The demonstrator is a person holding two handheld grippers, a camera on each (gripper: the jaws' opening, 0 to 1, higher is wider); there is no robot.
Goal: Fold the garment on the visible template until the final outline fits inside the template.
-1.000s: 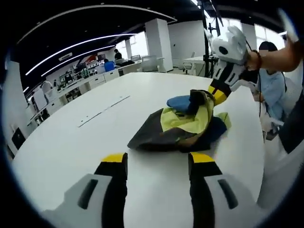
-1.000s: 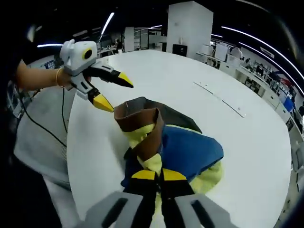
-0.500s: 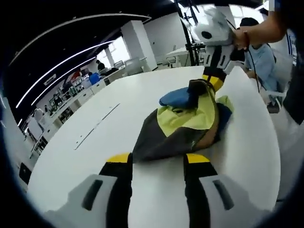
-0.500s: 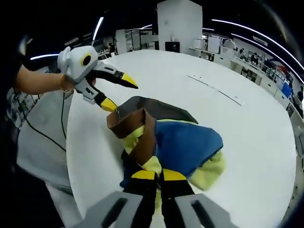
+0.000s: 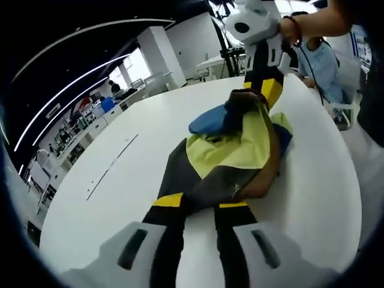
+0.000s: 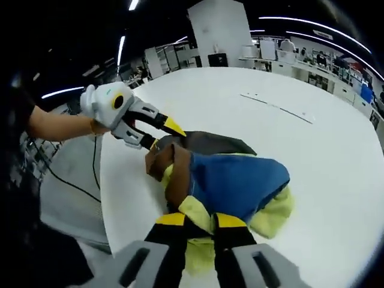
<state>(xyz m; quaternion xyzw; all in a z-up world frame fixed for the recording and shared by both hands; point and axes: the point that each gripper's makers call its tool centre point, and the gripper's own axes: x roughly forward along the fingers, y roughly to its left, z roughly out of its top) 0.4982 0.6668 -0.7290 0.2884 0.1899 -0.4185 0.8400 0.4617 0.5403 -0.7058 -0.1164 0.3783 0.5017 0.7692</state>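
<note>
Between the yellow tips of our left gripper lies the dark grey edge of the garment, and the two jaws sit on either side of that edge with cloth in the gap; from the left gripper view we cannot tell whether they pinch it or merely straddle it. Ahead of those jaws the cloth rises in a crumpled heap of grey, pale yellow, brown and blue, resting on the white table. At the far end of the heap the right gripper comes down from above, held in a hand, its yellow tips buried in the brown and blue folds.

From the right gripper view, our right gripper has its jaws clenched on the near yellow edge of the garment, the fabric bunched up between the tips. Beyond them the blue panel lies uppermost, with a brown band to the left of it and the grey part farther off. The left gripper reaches in from the left, its white body in a hand, its jaws parted with their tips at the grey and brown corner; one tip shows above the cloth, the other is partly hidden by it. Past the heap, two thin strips lie flat on the table, well apart from the cloth.
</note>
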